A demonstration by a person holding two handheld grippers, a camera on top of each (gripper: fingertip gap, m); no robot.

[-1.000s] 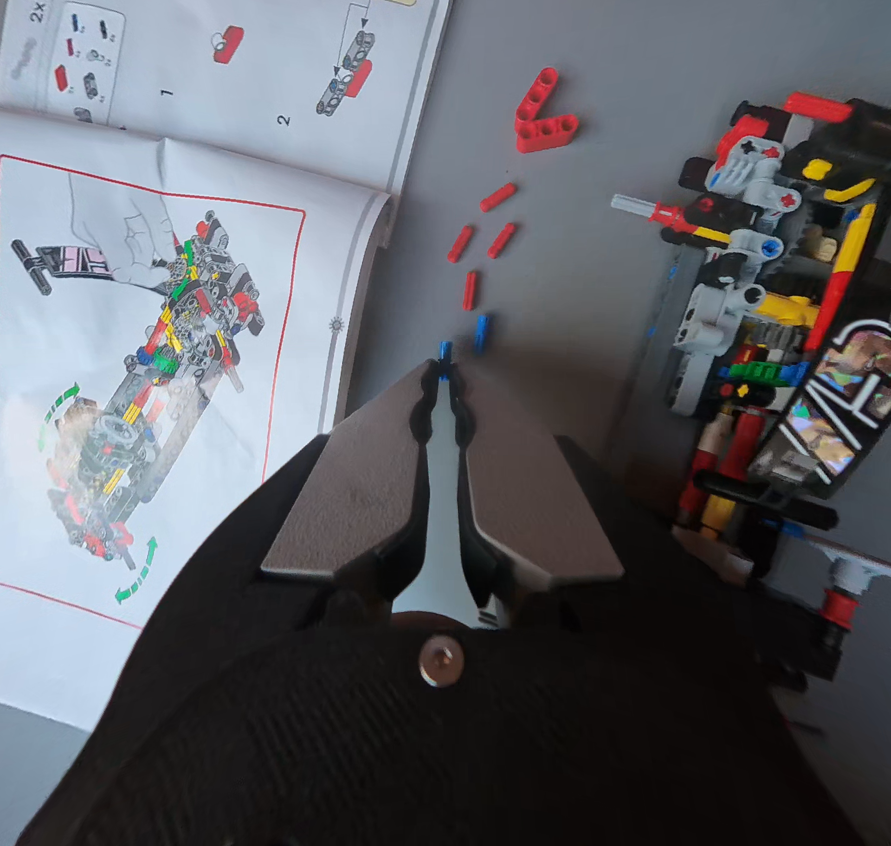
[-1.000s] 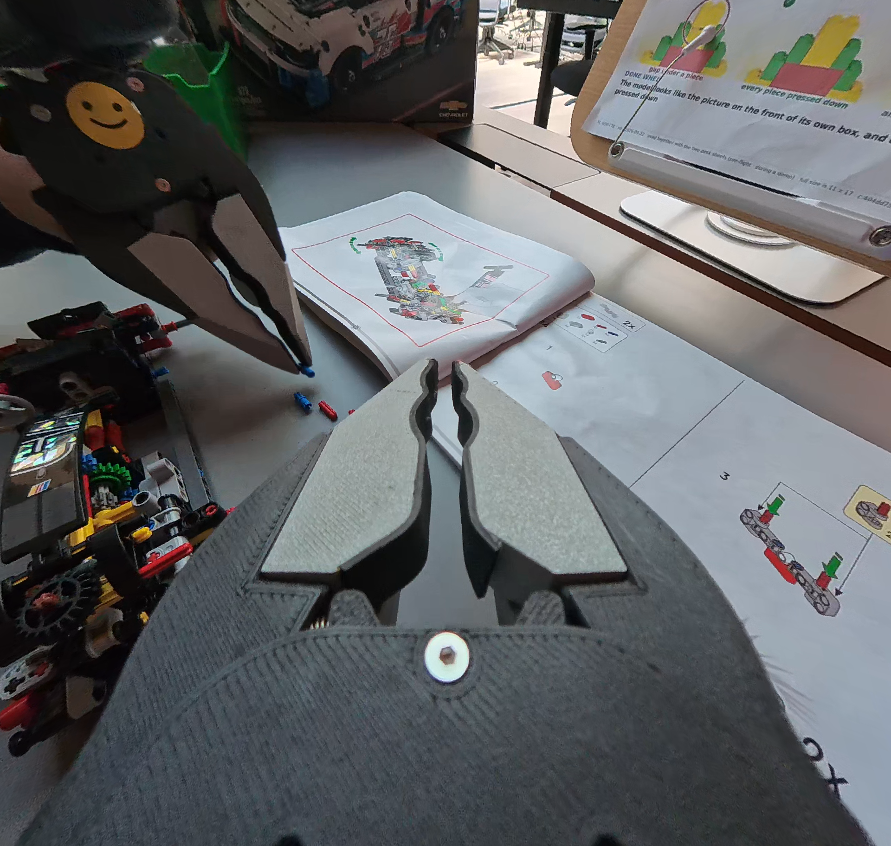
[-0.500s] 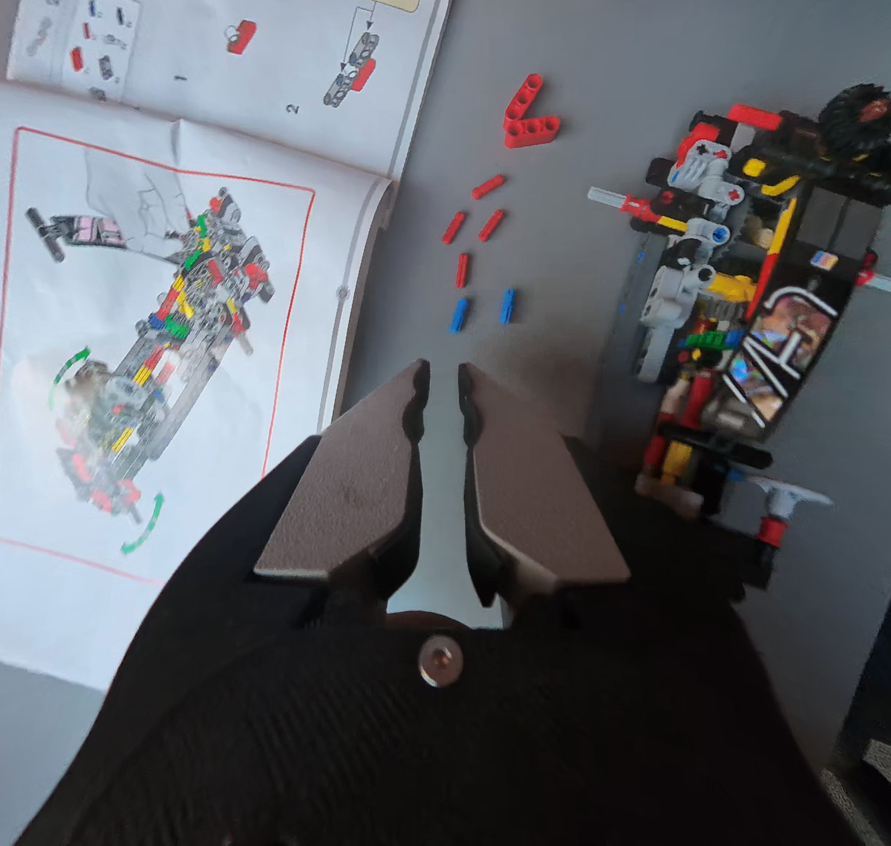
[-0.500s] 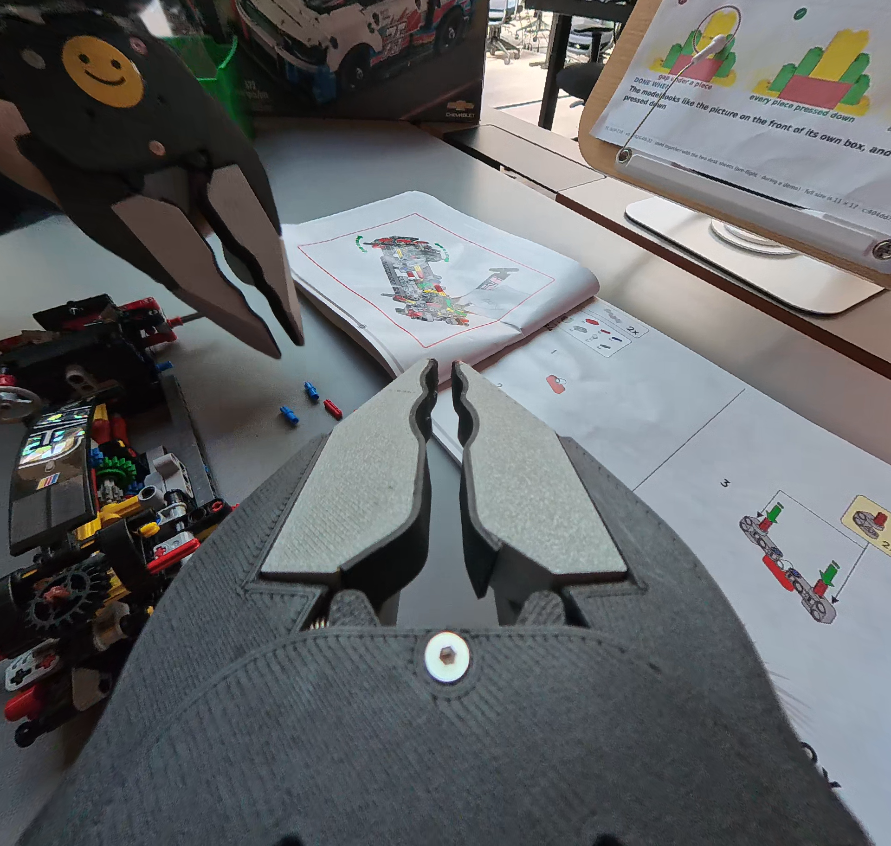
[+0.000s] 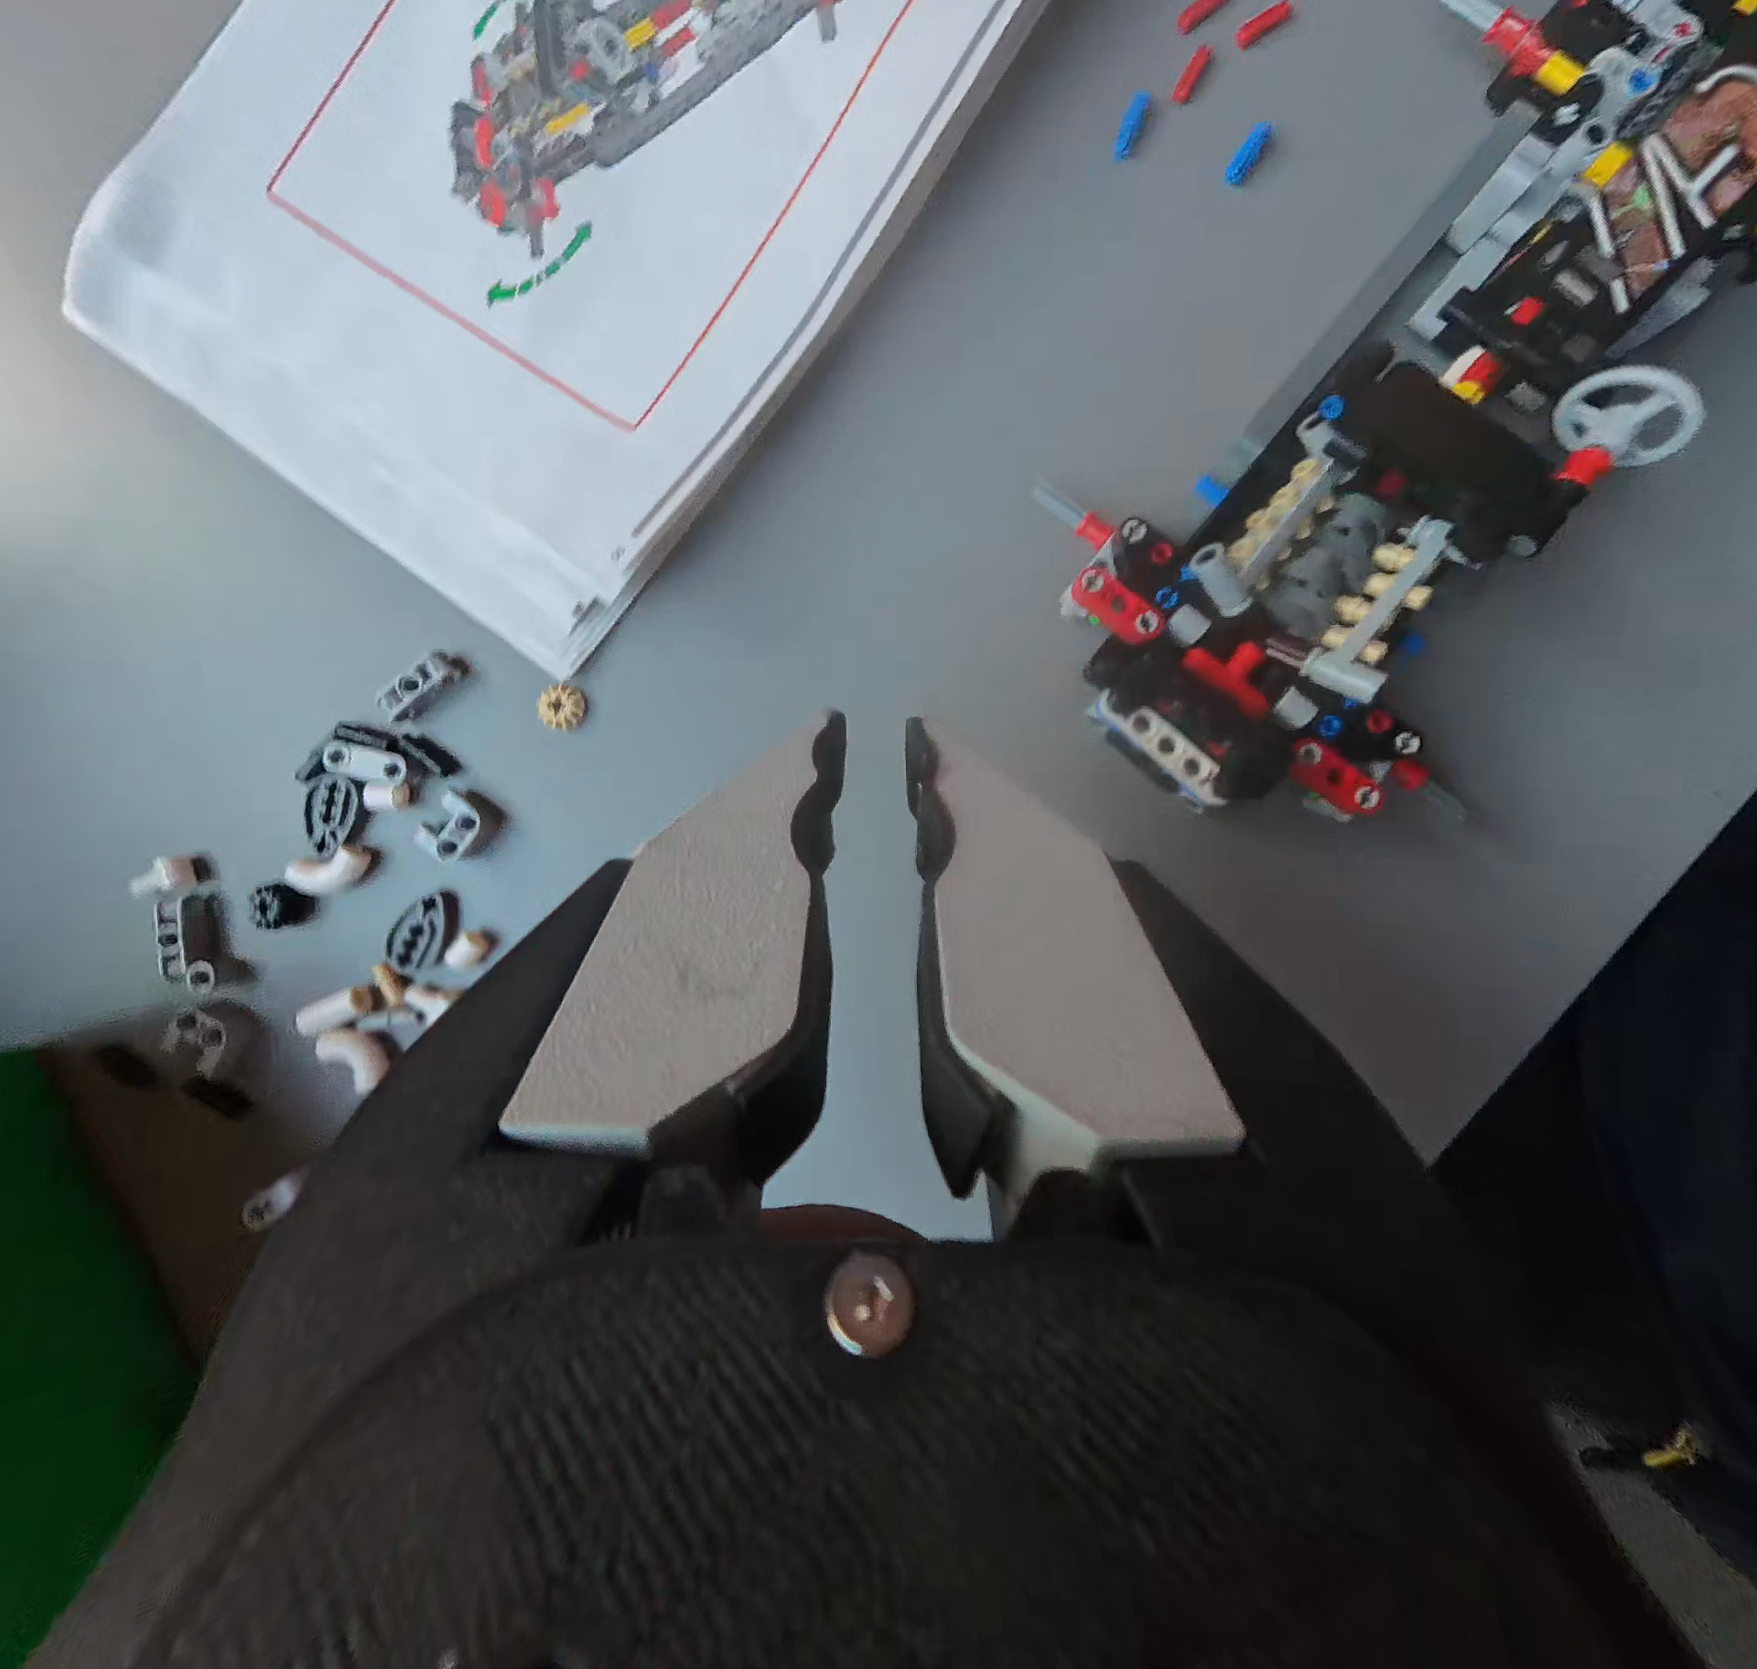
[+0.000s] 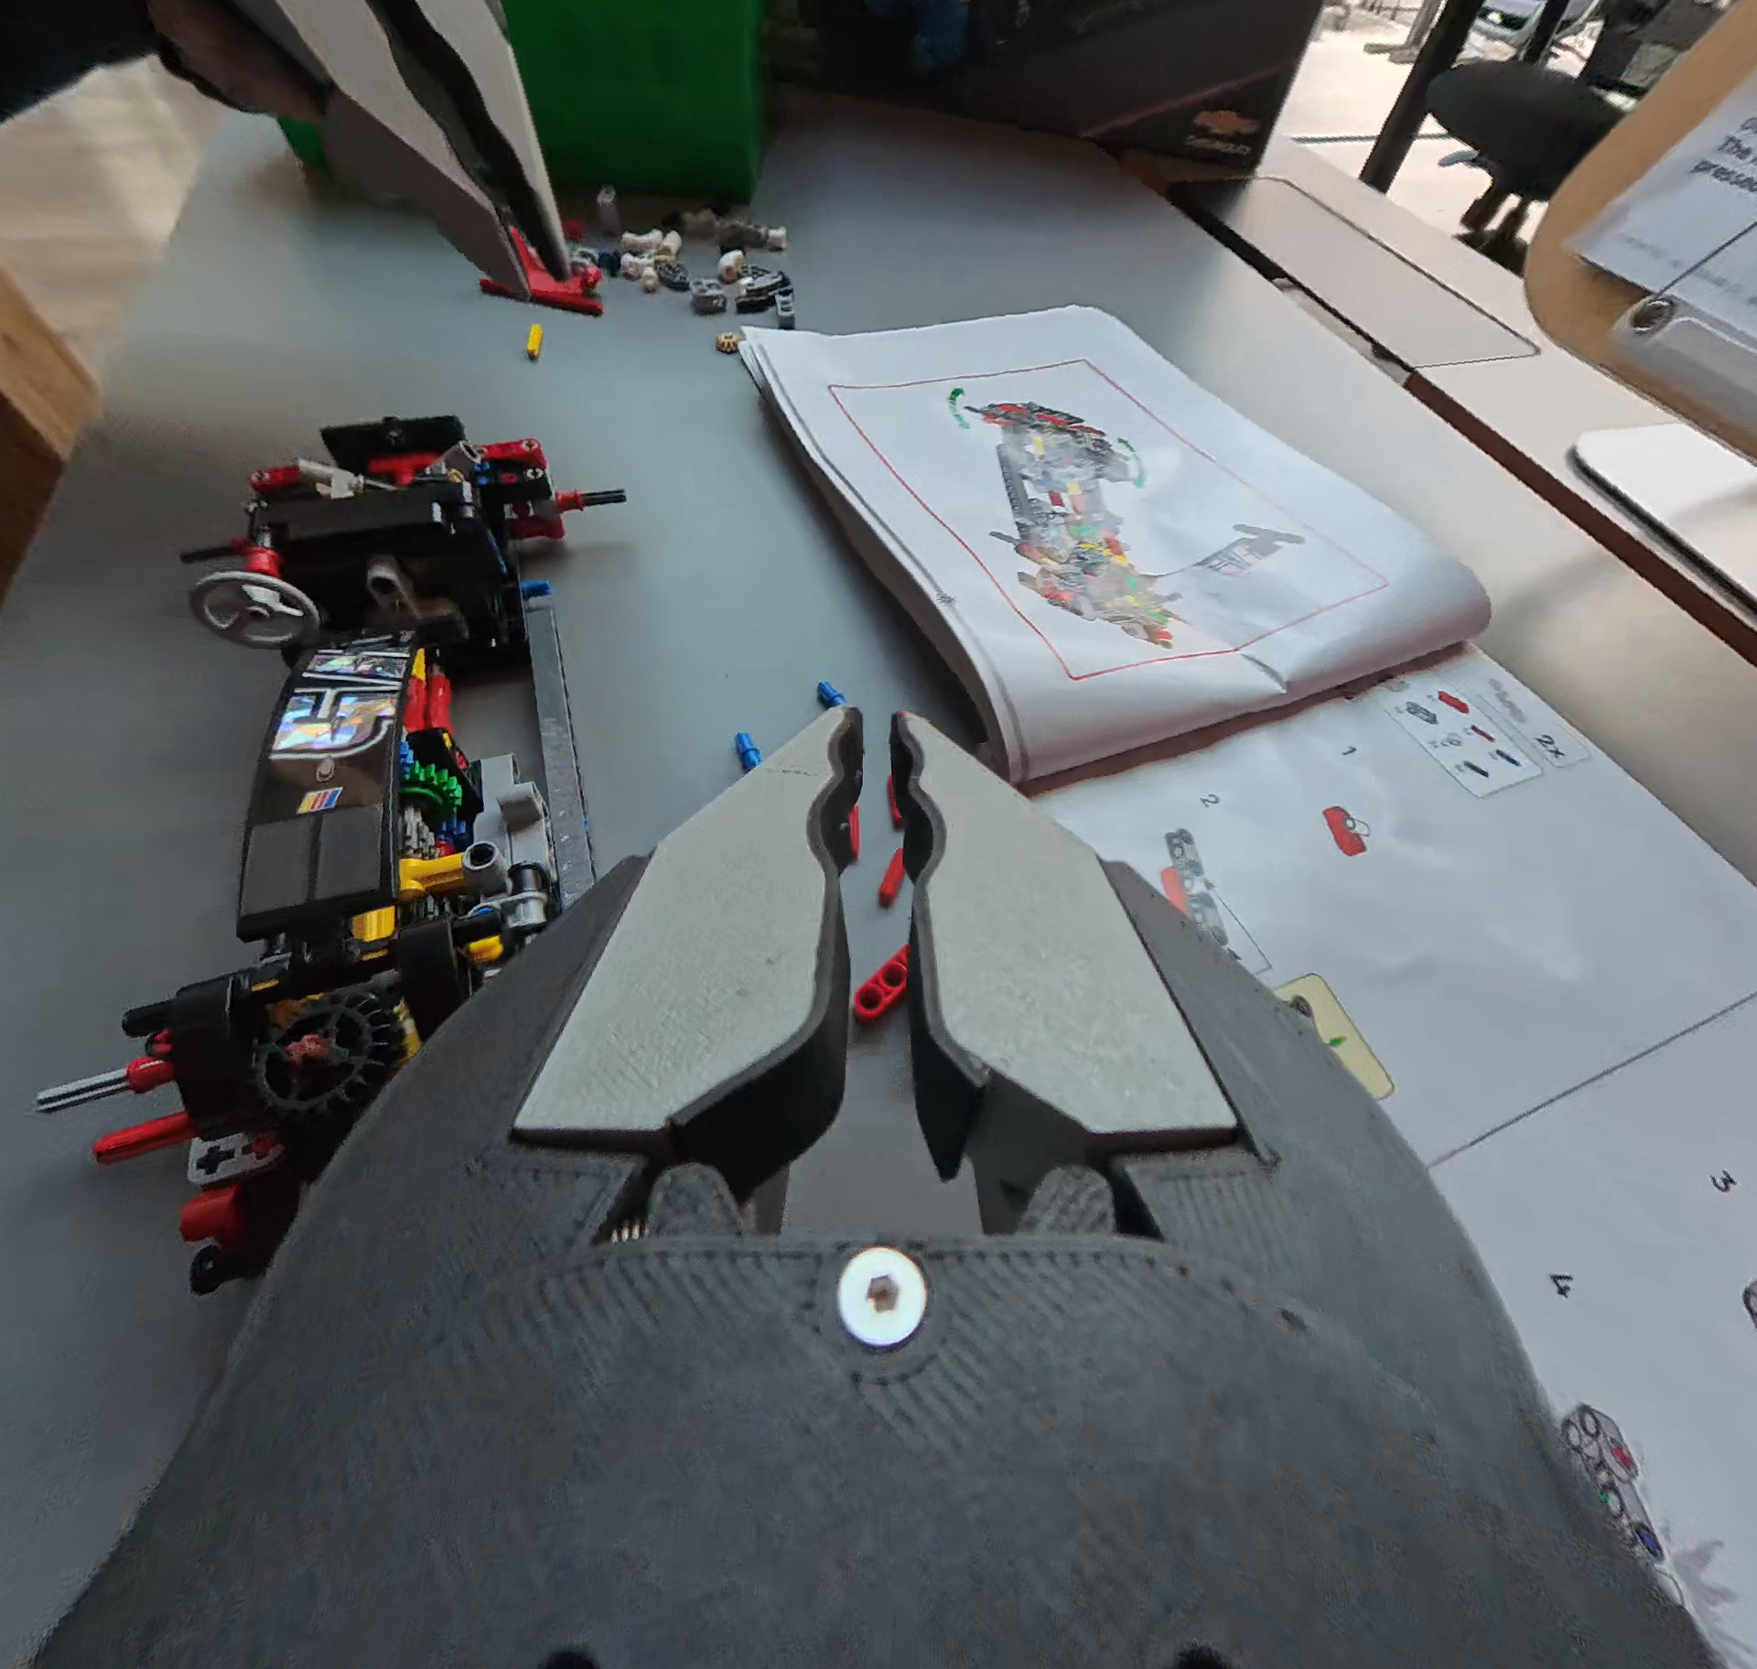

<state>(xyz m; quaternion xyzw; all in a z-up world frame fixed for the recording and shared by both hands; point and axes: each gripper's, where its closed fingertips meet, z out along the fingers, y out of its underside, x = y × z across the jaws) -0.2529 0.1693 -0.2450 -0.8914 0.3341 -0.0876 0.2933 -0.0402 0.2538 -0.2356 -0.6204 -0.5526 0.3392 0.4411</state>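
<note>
1. I see a grey table (image 5: 856, 530) with an open instruction booklet (image 5: 532, 226) lying across it.
2. To the booklet's side stands a partly built brick car chassis (image 6: 380, 720), black with red and yellow parts.
3. My left gripper (image 5: 873, 730) hangs over bare table between the booklet's corner and the chassis, fingers slightly spread, nothing between them.
4. My right gripper (image 6: 876, 720) hovers with fingers nearly together, gripping nothing.
5. Small red pins (image 6: 891, 874) lie on the table under it, blue pins (image 6: 747, 751) just beside it.
6. A heap of small grey and white pieces (image 5: 361, 863) lies near my left gripper.
</note>
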